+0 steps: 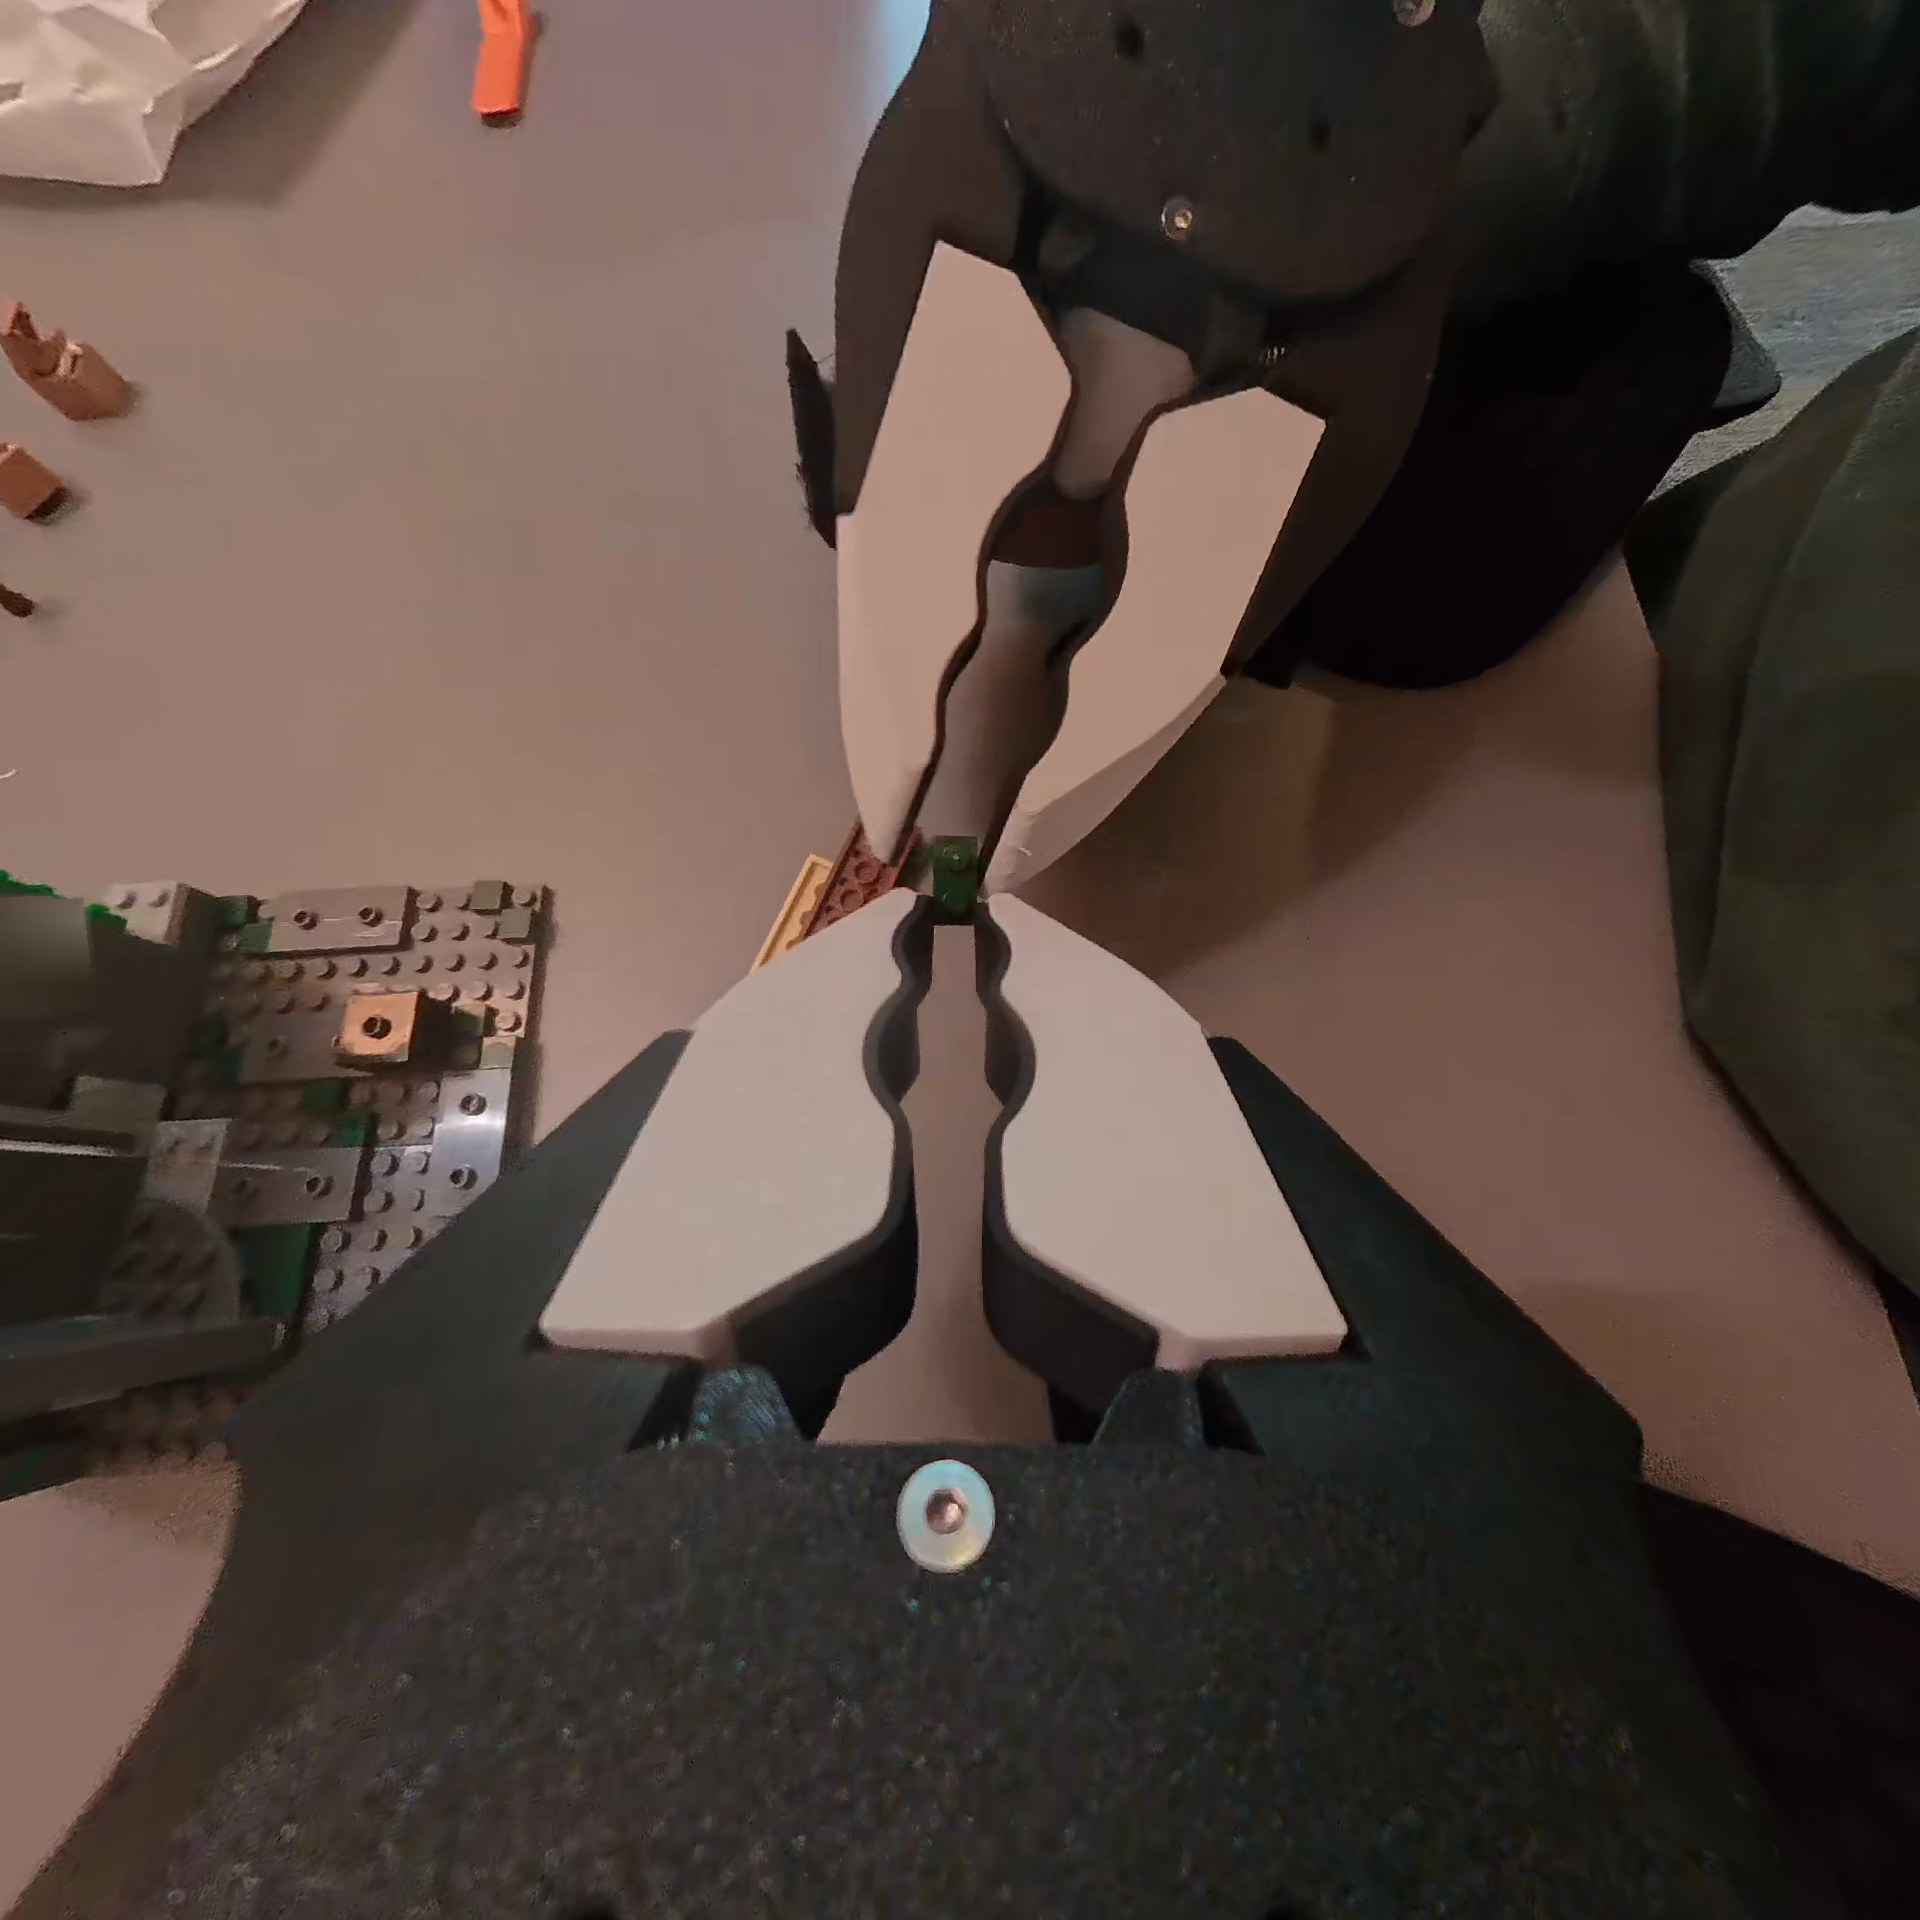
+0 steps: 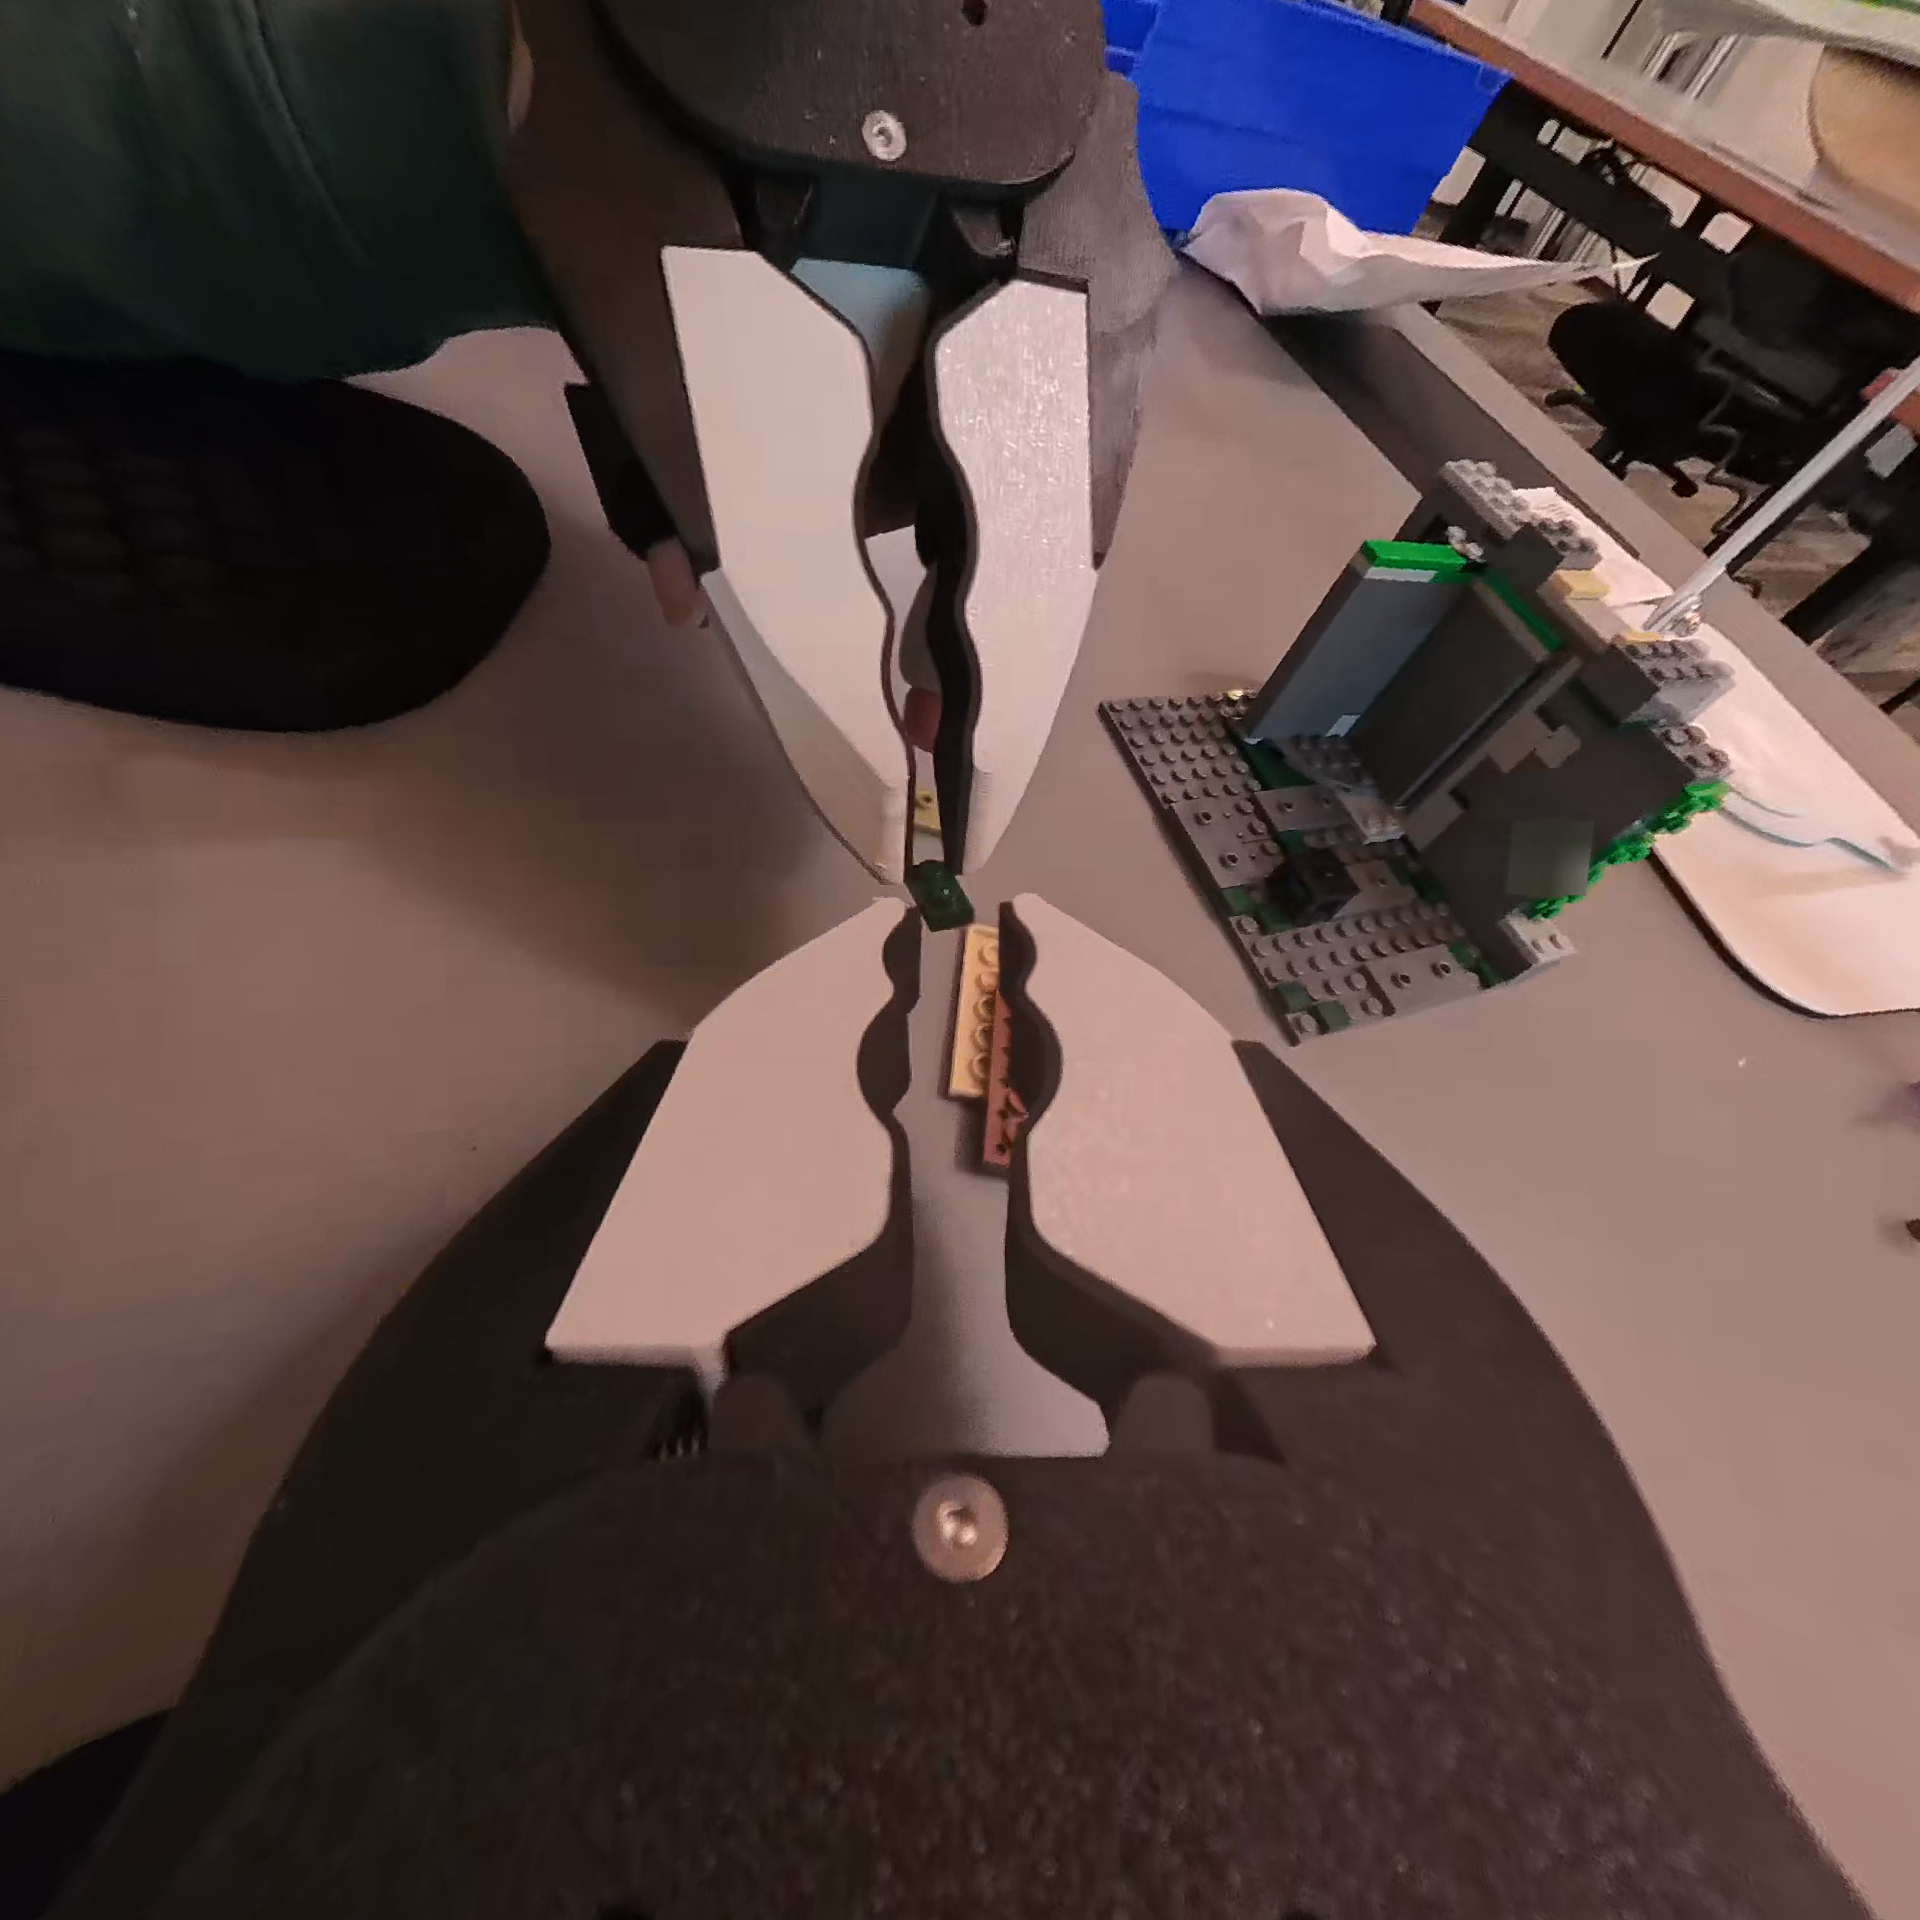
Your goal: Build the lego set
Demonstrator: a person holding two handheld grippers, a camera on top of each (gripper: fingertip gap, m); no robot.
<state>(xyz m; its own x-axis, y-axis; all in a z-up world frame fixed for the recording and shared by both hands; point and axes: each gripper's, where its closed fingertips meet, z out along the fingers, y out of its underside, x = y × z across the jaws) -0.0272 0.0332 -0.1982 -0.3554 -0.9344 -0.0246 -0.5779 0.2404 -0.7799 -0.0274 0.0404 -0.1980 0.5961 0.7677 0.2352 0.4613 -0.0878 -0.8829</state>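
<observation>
A small dark green lego piece (image 1: 956,878) sits pinched at the tips of my left gripper (image 1: 953,906); it also shows in the right wrist view (image 2: 940,899). My right gripper (image 2: 958,914) faces it tip to tip, jaws a little apart, one fingertip (image 2: 902,920) touching the piece. A tan plate (image 2: 977,1013) and a brown plate (image 2: 1000,1112) lie on the table under the right gripper's gap. The grey and green lego build (image 2: 1507,707) stands on its studded baseplate (image 2: 1174,748), to the left in the left wrist view (image 1: 364,1039).
Loose brown pieces (image 1: 62,364), an orange piece (image 1: 504,62) and a white paper bag (image 1: 83,94) lie at far left. A blue bin (image 2: 1299,104), crumpled paper (image 2: 1330,249) and a white sheet (image 2: 1818,914) sit beyond the build. A person's dark green sleeve (image 1: 1787,831) is close. My two grippers' fingertips are within a few centimetres of each other. Left tips and right tips are each some 5 cm from the tan plate (image 2: 977,1013).
</observation>
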